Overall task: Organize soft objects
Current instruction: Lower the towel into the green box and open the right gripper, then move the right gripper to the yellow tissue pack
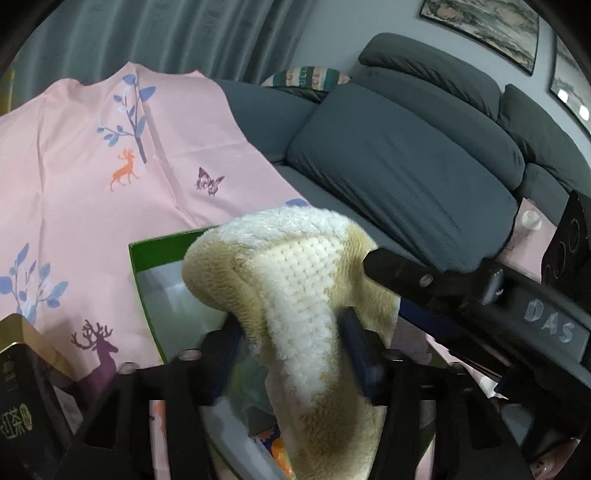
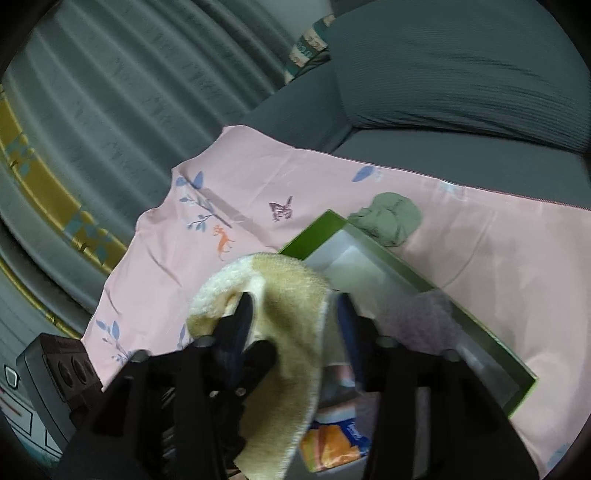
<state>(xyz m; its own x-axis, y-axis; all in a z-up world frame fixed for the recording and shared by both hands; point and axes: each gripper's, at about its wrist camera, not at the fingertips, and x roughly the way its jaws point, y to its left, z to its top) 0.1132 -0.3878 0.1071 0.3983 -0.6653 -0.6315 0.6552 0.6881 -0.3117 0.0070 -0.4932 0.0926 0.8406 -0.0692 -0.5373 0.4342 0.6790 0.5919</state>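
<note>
Surface: one pink printed cloth (image 1: 74,177), with deer, tree and butterfly motifs, spread flat; what carries it is hidden. It abuts a grey sofa (image 1: 406,166) with plump back cushions. Room: grey pleated curtain (image 1: 147,33) behind, with a gold patterned band in the right wrist view; two framed pictures (image 1: 484,26) on the wall above the sofa; one striped cushion (image 1: 310,77) at the sofa's far end.

Count:
- One fluffy cream-and-tan sock (image 1: 295,295), held in the air above the box, draped over both tools.
- One green box (image 2: 406,288), open, pale inside, lying on the cloth.
- One grey-lilac fluffy item (image 2: 424,317) inside the box.
- One olive-green crumpled cloth item (image 2: 388,218) on the pink cloth, just beside the box's far corner.
- One orange-and-blue packet (image 2: 332,443) below the sock, near the box.
- One dark tin with gold lettering (image 1: 22,398) at the lower left of the left wrist view.

Left tool (image 1: 291,332): clenched on the sock. Right tool (image 2: 295,325): jaws apart, the sock hanging between them and over its left finger. The left tool's finger pokes into the sock's fold beside it.
</note>
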